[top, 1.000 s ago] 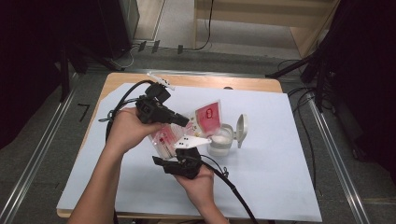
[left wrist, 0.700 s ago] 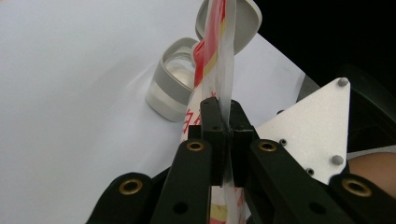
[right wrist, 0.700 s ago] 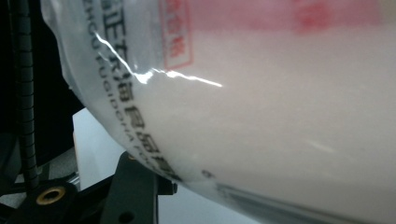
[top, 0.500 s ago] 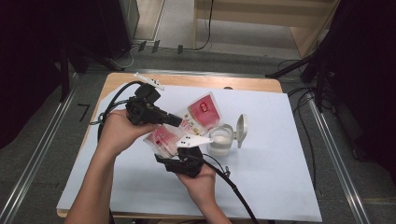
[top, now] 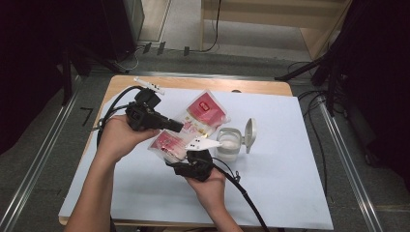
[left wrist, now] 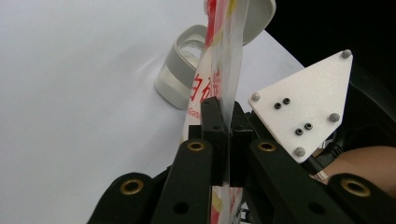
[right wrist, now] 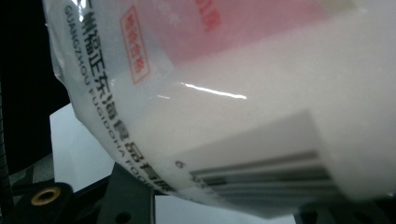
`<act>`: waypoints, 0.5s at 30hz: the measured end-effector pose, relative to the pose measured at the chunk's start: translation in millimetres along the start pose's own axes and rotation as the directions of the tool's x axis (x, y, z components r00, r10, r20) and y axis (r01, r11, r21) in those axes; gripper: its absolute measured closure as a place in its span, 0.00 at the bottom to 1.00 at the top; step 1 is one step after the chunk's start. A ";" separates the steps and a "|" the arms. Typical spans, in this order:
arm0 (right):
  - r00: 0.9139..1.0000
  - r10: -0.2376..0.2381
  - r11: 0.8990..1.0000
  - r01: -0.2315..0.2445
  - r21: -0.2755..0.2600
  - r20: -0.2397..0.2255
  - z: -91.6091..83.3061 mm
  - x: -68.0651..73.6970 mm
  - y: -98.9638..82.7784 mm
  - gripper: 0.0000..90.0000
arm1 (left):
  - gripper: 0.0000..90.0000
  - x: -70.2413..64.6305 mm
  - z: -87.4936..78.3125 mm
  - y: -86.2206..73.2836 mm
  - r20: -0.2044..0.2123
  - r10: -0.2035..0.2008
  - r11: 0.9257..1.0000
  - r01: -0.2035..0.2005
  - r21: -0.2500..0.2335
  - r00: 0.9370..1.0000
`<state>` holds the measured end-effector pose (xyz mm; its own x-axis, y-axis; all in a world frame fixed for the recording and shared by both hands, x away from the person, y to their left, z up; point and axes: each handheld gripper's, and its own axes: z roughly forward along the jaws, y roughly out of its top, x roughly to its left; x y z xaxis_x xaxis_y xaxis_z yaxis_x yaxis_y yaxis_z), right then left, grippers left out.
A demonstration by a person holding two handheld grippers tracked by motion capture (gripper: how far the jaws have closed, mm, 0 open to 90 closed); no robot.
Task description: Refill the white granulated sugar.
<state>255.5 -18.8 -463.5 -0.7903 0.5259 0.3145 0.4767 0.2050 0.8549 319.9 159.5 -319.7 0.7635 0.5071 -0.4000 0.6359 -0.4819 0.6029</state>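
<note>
A red and white plastic bag (top: 205, 110) full of white grains is held in the air between both hands, above the white sheet. My left gripper (top: 180, 128) comes in from the left. In the left gripper view it (left wrist: 224, 121) is shut on the bag's thin clear seam (left wrist: 229, 70). My right gripper (top: 187, 151) sits under the bag's lower end (top: 167, 142), with a grey three-cornered plate (top: 203, 143) on top. In the right gripper view the bulging bag (right wrist: 243, 107) with its barcode lies between the jaws, which clasp it.
A small clear tub (top: 229, 142) with its flip lid (top: 250, 135) standing open is just right of the bag, on the white sheet (top: 280, 193). The sheet covers a wooden table (top: 193, 83). Black cables trail from both grippers, and a metal rail (top: 343, 159) runs along the right side.
The bag and both grippers have drifted slightly to the left. Both grips look the same as before.
</note>
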 end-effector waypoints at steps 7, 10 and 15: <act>0.999 0.032 0.999 -0.032 -0.024 0.011 -1.0 -6.7 -0.3 0.61 | 1.00 3.3 -9.3 -6.2 -0.014 -0.003 1.000 0.003 -0.004 1.000; 0.999 0.050 0.998 -0.050 -0.023 0.016 0.4 -10.8 -1.1 0.61 | 1.00 3.1 -9.1 -9.1 -0.001 -0.011 1.000 0.011 0.004 1.000; 0.998 0.053 0.998 -0.052 -0.017 0.035 1.1 -13.8 -2.2 0.61 | 1.00 5.3 -9.3 -11.9 -0.008 -0.015 1.000 0.015 0.007 1.000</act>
<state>265.8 -25.5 -470.2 -0.7499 0.5646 0.3446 0.5109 0.1635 0.8439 315.3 174.6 -322.5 0.7531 0.5198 -0.4034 0.6479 -0.4793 0.5920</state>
